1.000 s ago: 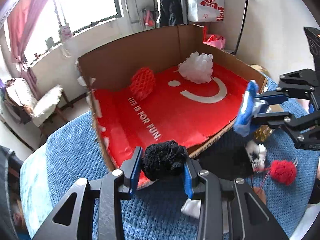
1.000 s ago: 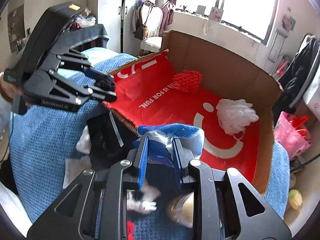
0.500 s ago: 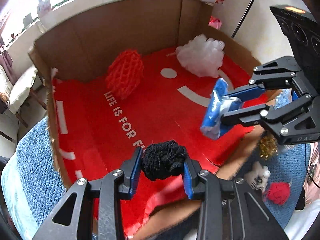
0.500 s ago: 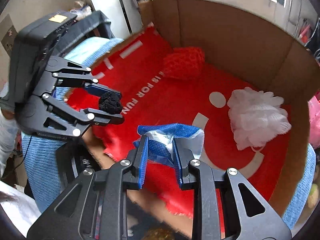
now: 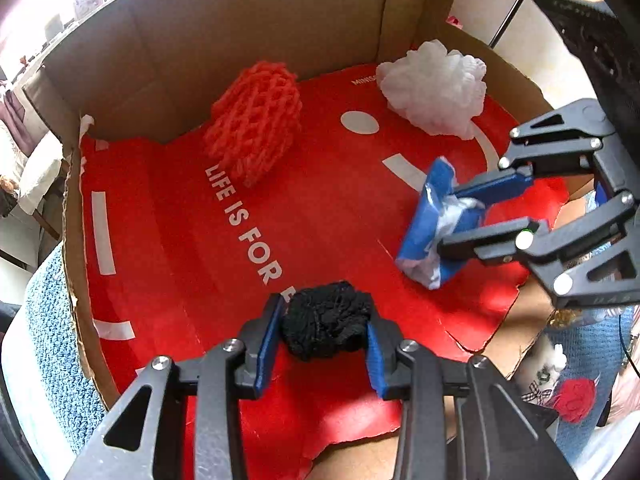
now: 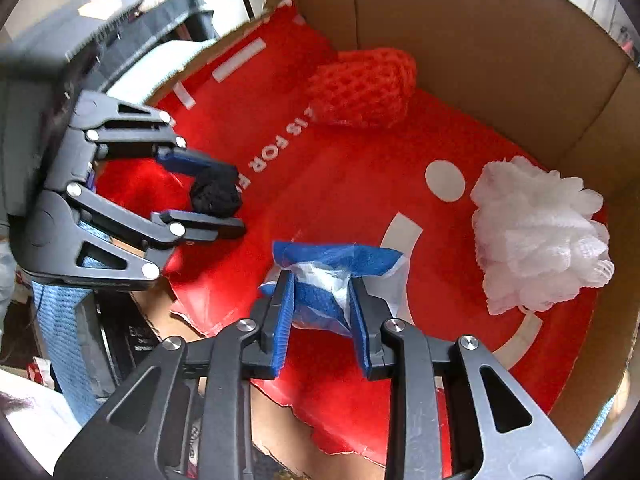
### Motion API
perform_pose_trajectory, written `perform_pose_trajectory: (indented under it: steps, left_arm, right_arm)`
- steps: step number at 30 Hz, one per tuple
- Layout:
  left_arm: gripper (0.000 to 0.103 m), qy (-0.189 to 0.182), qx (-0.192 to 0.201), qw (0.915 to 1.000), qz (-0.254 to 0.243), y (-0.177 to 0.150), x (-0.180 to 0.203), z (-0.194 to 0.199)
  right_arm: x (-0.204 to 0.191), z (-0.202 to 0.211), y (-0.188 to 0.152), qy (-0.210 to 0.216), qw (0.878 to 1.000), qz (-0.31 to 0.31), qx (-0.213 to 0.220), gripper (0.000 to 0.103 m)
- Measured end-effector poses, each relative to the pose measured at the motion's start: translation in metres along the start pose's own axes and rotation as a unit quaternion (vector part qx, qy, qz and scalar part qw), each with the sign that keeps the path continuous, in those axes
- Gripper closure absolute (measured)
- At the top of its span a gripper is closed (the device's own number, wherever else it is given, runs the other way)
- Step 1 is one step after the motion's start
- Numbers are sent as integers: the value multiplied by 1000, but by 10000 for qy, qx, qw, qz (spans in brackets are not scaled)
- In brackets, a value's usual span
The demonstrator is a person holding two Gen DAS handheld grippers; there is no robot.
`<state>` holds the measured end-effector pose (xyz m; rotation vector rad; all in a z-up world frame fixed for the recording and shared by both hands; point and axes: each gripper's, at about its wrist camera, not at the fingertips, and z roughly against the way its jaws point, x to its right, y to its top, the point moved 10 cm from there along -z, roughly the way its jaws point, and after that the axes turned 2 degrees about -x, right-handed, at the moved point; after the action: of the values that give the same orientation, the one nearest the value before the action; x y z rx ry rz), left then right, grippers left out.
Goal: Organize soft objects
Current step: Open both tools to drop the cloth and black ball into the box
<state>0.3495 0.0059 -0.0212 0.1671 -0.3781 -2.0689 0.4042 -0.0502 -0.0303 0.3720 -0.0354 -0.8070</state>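
My left gripper (image 5: 324, 312) hangs over the near part of the cardboard box (image 5: 240, 40) with a black yarn ball (image 5: 326, 328) between its pads; its jaws are opening and the pads still touch the ball. To its right, my right gripper (image 5: 450, 220) holds a blue and white packet (image 5: 424, 232) above the box's red liner (image 5: 168, 240); those jaws are opening too, and the pads still touch the packet (image 6: 336, 260). The right wrist view shows the left gripper (image 6: 234, 200) with the black ball (image 6: 216, 198).
A red foam net (image 5: 256, 120) and a white mesh puff (image 5: 436, 84) lie at the back of the box. Outside, on the blue knit blanket (image 5: 52, 340), sit a red pompom (image 5: 576, 396) and a small white toy (image 5: 548, 364). The box's front edge is torn.
Both grippers came in from outside the box's front edge to over the red liner and tipped downward, carrying the black ball and the blue packet. The jaws stand slightly wider.
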Motion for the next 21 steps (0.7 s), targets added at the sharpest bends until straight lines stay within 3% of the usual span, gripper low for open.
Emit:
perform_pose_trajectory:
  steps: [2, 4, 6, 21]
  left_arm:
    - [59, 6, -6, 10000, 10, 0, -4, 0]
    - [50, 28, -12, 10000, 8, 1, -3, -2]
    - [45, 69, -3, 10000, 3, 3, -4, -5]
    - [31, 117, 159, 9998, -40, 0, -5, 6]
  right_arm:
    - [0, -2, 1, -51, 10000, 26, -45, 75]
    - [0, -2, 2, -80, 9999, 39, -77, 68]
    - [-1, -2, 3, -124, 9999, 62, -46, 39]
    - [9, 16, 0, -264, 9996, 61, 52, 39]
